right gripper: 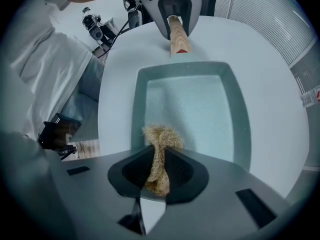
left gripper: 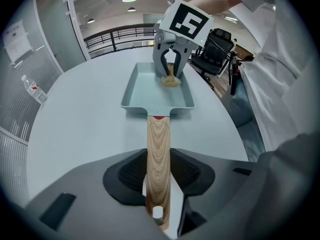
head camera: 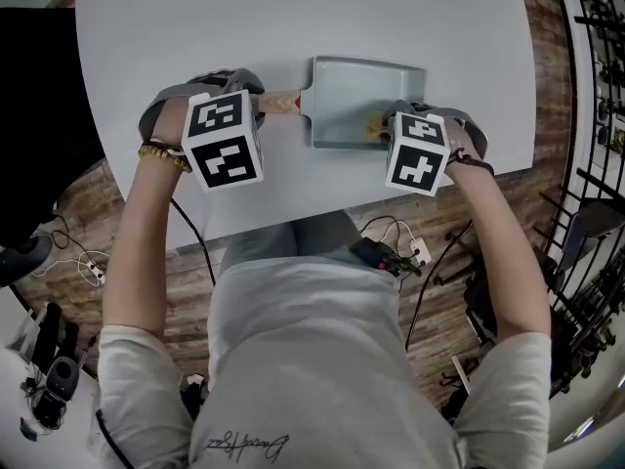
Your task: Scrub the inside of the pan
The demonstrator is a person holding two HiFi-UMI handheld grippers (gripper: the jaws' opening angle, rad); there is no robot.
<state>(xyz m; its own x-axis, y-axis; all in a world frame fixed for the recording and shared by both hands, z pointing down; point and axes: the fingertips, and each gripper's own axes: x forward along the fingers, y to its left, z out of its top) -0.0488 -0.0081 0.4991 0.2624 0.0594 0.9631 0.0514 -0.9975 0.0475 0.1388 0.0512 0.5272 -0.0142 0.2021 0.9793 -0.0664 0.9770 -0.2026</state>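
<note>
the left gripper sits at the pan's handle end, its jaws clamped on the wooden handle near its tip, holding the pan flat. the pan is a pale, rectangular one, lying on the round table with the handle pointing left as the head view shows it. at the pan's far end from the handle, the right gripper points steeply down into it, jaws closed on a tan fibrous scrubber whose frayed tuft touches the pan floor, close to the wall on the person's side.

the scrubbing looks under way, with the tuft working that end corner. next comes a stroke along the floor toward the handle end, pressing down while the left grip stops the pan from sliding or tipping.

inside the pan, the floor toward the handle is bare, so there is a long run that way; the raised walls stop the tuft on every side. the table's edge runs near the pan on the person's side, while beyond the pan the table lies broad and bare.
</note>
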